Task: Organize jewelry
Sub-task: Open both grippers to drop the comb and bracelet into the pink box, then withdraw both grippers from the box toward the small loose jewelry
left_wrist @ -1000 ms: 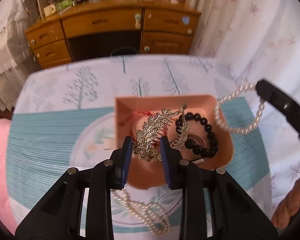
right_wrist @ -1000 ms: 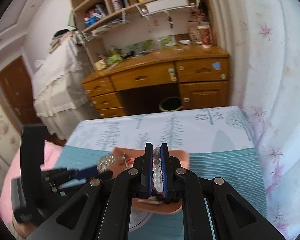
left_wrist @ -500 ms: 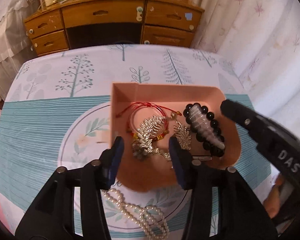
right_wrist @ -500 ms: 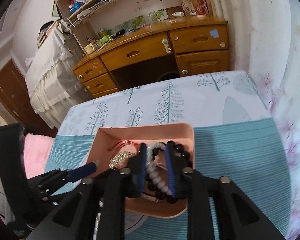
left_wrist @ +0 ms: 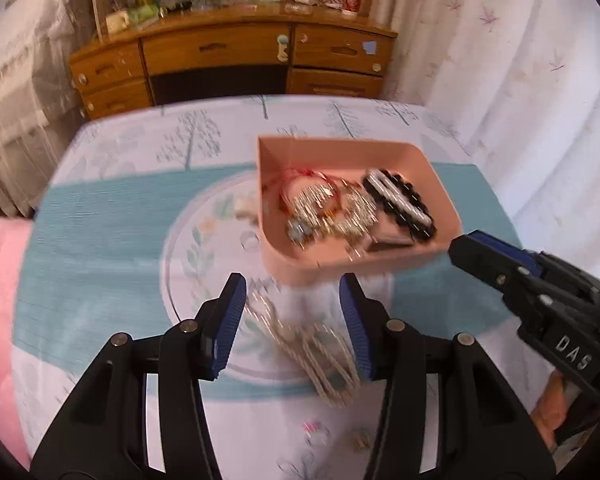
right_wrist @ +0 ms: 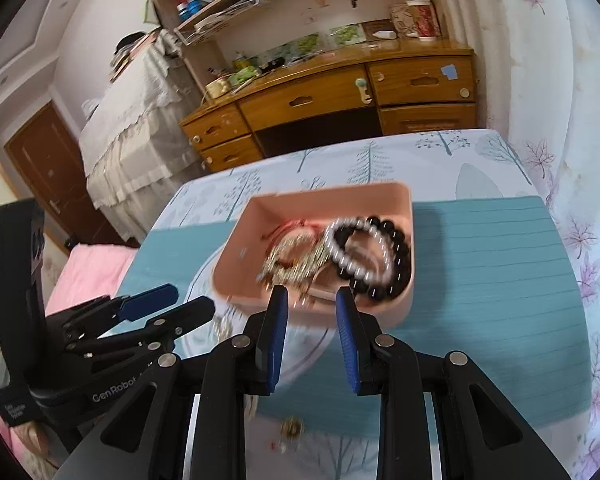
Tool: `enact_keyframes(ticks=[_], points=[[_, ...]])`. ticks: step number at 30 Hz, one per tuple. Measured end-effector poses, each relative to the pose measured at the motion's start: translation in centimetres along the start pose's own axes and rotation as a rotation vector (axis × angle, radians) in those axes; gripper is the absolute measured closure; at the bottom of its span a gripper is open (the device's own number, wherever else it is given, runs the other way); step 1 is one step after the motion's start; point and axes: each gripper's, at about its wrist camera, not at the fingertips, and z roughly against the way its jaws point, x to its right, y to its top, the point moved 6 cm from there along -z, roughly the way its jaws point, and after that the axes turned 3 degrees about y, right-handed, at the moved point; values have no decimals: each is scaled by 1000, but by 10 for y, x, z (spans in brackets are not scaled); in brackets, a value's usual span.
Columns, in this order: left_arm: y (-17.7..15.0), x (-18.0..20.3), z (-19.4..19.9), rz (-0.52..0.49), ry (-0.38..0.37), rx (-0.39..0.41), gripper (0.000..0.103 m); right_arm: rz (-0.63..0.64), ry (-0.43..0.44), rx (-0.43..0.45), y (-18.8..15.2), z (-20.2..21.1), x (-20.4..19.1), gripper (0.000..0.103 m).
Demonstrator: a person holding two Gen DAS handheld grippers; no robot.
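Pink plastic forms the shallow tray that sits on a tablecloth printed with teal bands, pale trees and a round floral ring. Inside the tray lie a black bead bracelet with a white pearl strand draped over it on the right, a silvery leaf-shaped hair comb in the middle, and a thin red cord bracelet toward the far left corner; a small dark flat piece rests near the front wall, too blurred to name. The left gripper hovers over the cloth on the near side of the tray, its blue-padded jaws spread apart and pinching nothing, with a loose pearl necklace lying on the cloth between and below them. The right gripper hangs just in front of the tray's near wall, jaws parted with nothing between them. In the left wrist view its black tip sits just beside the tray's right front corner; whether it touches the rim I cannot tell. A few tiny items lie on the cloth nearer the cameras, among them a small gold piece. Beyond the table stands a wooden desk with drawers, and a pink blanket lies at the left edge.
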Motion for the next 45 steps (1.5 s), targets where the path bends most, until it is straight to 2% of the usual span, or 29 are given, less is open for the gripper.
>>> enact_keyframes(ticks=[3,8,10,14,17,22,24,29,35,41,45], points=[[-17,-4,4,65,-68,-29,57,23,10,-12,-21,12,-9,78],[-42,-17,2,176,-112,-81,57,77,-5,-27,-56,28,-21,78],[-54,-21,2,173,-95,-97,57,93,1,-39,-67,32,-26,78],[-72,-29,7,122,20,-87,58,129,20,-75,-93,36,-35,78],[-89,-34,8,124,46,-95,57,150,35,-103,-110,36,-41,78],[-114,-38,8,69,130,-117,58,184,79,-171,-131,25,-50,78],[-122,-39,9,61,128,-118,57,204,94,-197,-141,21,-55,78],[-132,-36,19,33,117,-96,57,232,128,-243,-152,11,-67,78],[-132,-31,26,37,83,-74,57,232,127,-257,-155,-2,-71,78],[-129,-31,29,66,51,-63,57,211,126,-230,-149,-9,-71,78],[-128,-34,29,95,40,-60,57,239,98,-202,-148,-11,-76,78]])
